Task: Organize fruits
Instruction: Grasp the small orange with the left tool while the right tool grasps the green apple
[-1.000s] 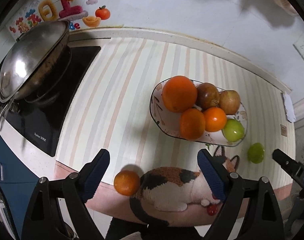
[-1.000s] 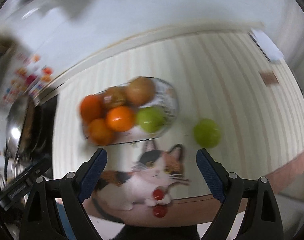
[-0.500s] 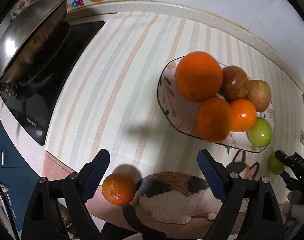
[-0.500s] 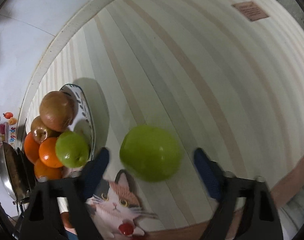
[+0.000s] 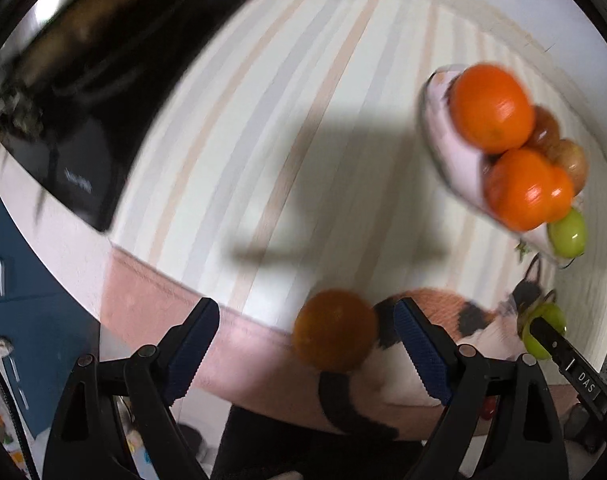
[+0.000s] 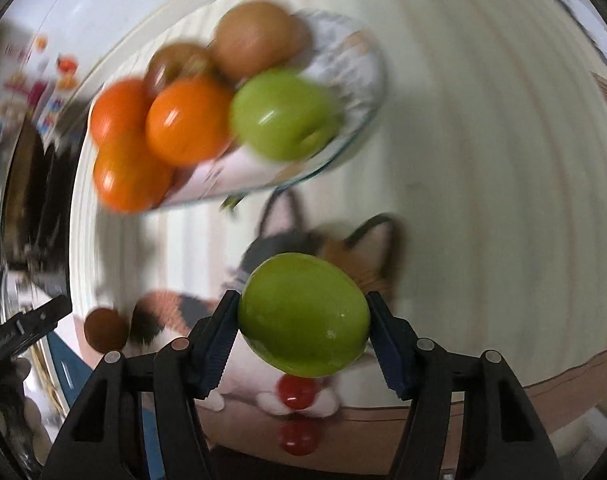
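Observation:
A loose orange lies near the counter's front edge beside the printed cat; it also shows small in the right wrist view. My left gripper is open, its jaws on either side of the orange, apart from it. My right gripper is shut on a green apple, held above the cat picture; the apple shows in the left wrist view. The fruit bowl holds oranges, brown fruits and a second green apple.
A black stove with a steel wok stands at the left. The striped mat with a cat print covers the counter. The counter's front edge runs just ahead of my left gripper.
My right gripper has closed on the green apple and lifted it, swinging toward the bowl. My left gripper has moved down and closer to the loose orange.

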Motion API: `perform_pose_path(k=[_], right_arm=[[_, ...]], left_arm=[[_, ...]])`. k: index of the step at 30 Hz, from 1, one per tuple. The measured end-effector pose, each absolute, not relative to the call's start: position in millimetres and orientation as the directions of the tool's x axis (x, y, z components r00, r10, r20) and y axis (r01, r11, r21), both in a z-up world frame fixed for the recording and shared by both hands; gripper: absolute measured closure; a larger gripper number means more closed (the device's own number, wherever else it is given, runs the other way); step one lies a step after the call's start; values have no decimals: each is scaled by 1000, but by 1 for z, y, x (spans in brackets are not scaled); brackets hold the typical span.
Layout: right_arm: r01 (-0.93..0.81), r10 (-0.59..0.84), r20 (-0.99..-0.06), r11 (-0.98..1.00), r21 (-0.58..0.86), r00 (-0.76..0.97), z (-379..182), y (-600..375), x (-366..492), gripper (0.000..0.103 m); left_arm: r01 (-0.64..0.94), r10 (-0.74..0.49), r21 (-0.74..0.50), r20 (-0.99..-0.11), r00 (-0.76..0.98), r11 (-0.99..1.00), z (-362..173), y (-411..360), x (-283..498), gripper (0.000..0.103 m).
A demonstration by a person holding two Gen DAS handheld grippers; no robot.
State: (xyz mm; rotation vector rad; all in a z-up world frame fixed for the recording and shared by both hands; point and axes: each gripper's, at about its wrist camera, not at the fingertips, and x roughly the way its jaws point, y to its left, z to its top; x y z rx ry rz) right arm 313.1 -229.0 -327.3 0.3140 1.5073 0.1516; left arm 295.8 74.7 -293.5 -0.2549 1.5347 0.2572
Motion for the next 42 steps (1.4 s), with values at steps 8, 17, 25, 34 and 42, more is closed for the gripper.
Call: perform_pose_path(k=[8, 17, 25, 34, 42], right_arm=[[27, 277, -961, 960, 277, 24, -339, -194, 319, 38], [-6, 246, -969, 969, 246, 3, -336, -186, 323, 38], [-18, 230, -973, 973, 229, 18, -334, -178, 327, 38], [4, 276, -958, 961, 277, 83, -307, -193, 332, 38], [77, 301, -936, 945, 319, 185, -271, -223, 362, 38]], left_arm=[[-346, -132, -113, -991, -31, 931, -338, 73, 297, 23], [-316, -78, -77, -997, 11, 945, -341, 60, 310, 51], [-294, -78, -88, -996, 44, 952, -331, 58, 326, 52], [-347, -283, -318, -948, 149, 882, -288, 53, 367, 52], [-399, -366, -412, -911, 190, 819, -290, 52, 421, 52]])
